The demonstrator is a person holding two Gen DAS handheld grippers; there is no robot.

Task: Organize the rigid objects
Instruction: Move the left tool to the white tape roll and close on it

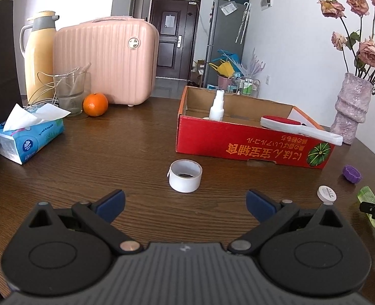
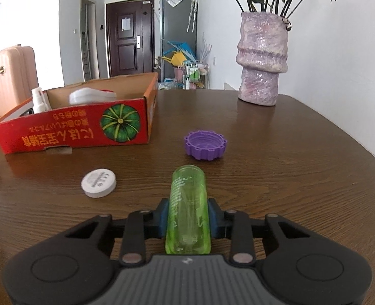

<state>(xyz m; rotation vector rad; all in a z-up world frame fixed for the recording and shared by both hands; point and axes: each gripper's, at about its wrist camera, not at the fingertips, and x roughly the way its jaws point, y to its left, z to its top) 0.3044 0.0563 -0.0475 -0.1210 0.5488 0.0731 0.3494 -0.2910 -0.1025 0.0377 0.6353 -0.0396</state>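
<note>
Box (image 1: 238,137) w/ spray bottle (image 1: 217,108) & brush (image 1: 296,127) inside.

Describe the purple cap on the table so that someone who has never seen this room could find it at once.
Start from the red cardboard box with the green pumpkin picture, on the brown wooden table. Just beyond the box's pumpkin corner, towards the lilac vase, lies the purple cap, open side up. Unlike the flat white lid nearby, it is purple with a notched rim.
</note>
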